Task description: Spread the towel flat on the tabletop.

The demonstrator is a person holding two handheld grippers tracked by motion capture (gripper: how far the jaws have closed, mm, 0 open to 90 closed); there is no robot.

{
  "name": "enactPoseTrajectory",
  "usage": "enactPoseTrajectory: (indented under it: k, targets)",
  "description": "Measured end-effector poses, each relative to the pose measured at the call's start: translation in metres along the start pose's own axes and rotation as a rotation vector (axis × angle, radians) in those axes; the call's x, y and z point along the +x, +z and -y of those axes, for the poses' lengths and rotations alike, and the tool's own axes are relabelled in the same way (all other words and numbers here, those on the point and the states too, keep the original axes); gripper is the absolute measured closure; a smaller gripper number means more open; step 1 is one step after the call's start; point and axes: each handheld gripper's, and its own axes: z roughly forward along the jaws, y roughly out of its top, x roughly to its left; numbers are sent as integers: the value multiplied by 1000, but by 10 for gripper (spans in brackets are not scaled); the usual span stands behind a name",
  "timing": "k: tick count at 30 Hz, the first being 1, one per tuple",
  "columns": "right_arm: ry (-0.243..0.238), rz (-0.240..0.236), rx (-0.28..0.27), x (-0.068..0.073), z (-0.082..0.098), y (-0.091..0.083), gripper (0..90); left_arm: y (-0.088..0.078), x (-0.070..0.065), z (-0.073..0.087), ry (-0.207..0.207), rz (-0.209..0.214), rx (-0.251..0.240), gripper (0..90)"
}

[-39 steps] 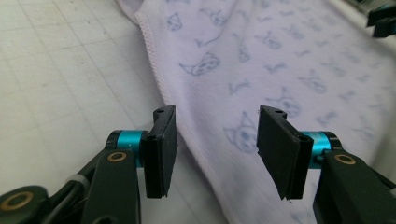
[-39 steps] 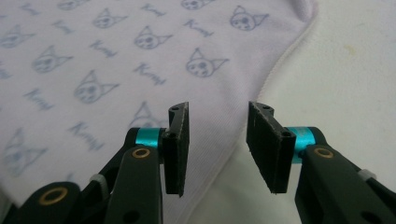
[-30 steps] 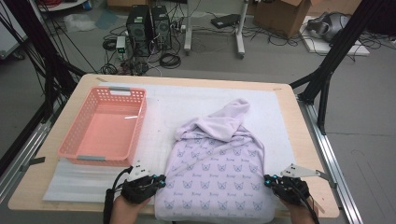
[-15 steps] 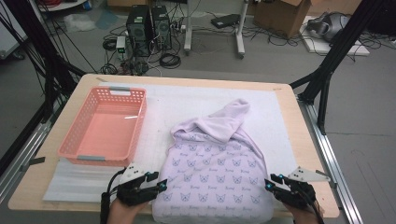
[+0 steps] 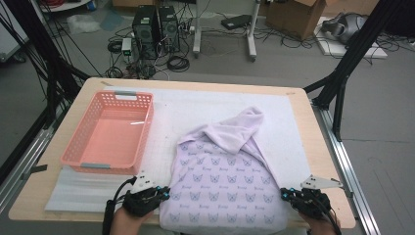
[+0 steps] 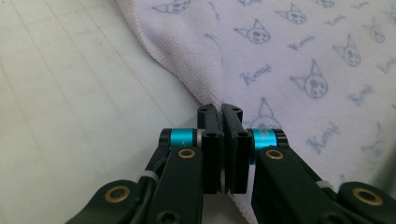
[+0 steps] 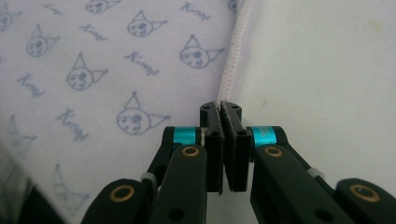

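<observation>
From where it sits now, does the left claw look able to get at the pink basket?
Probably yes, though not right away. The left claw is shut on the towel edge, so it would have to let go first. The pink basket sits just ahead of it, with only bare mat between them.

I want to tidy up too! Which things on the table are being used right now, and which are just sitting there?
In use:
- lilac terry towel with printed cat faces
- left gripper, jaws shut on the towel's edge
- right gripper, jaws shut on the opposite edge

Just lying about:
- pink plastic lattice basket, empty
- white foam mat under it all
</observation>
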Motion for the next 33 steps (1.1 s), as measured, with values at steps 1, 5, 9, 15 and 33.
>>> enactPoseTrajectory:
  k: [1, 5, 9, 15, 33]
  targets:
    - [-12, -7, 7, 2, 1, -2, 874, -1, 0, 0, 6, 12, -6, 835]
    - [-6, 8, -44, 0, -7, -3, 661, 9, 7, -17, 9, 9, -76, 596]
    - [16, 39, -114, -11, -22, 6, 635, 23, 19, -37, 2, -24, -103, 513]
    - [12, 61, -97, -23, -41, 34, 637, 55, 40, -54, -62, -32, -35, 481]
    - [-18, 6, 2, -18, -20, 16, 870, 33, 28, -31, -14, -18, -16, 844]
